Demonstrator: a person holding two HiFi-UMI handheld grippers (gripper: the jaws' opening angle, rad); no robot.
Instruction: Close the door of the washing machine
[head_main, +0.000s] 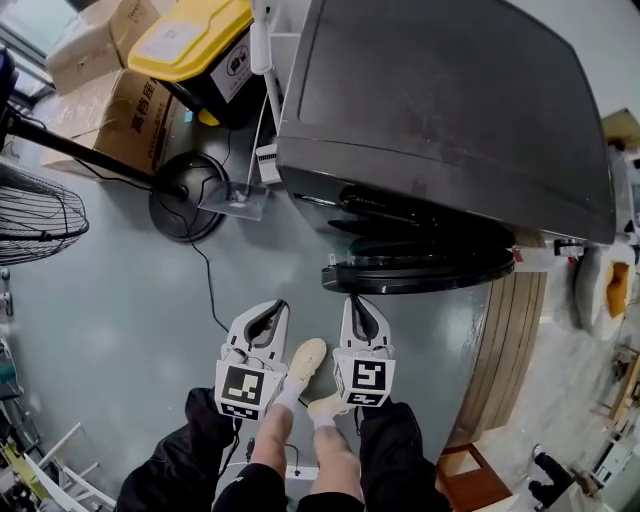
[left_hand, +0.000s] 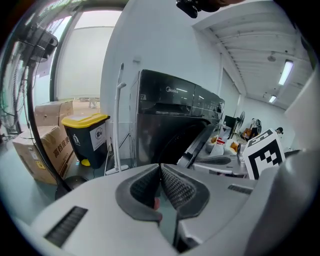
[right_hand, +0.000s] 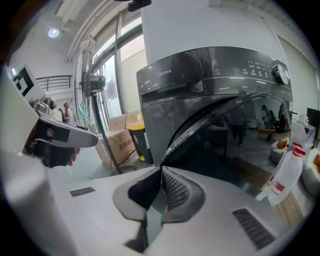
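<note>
Poised side by side close to the open door (head_main: 420, 272) of the dark Midea washing machine (head_main: 450, 110): left gripper (head_main: 268, 312) and right gripper (head_main: 358, 305), jaws pinched together, empty.

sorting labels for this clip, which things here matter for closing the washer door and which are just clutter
For the job:
- dark grey front-loading washing machine
- its open round black-rimmed door
- left tongs
- right tongs

Just lying about:
- yellow-lidded black bin
- brown cardboard boxes
- black round fan base
</note>
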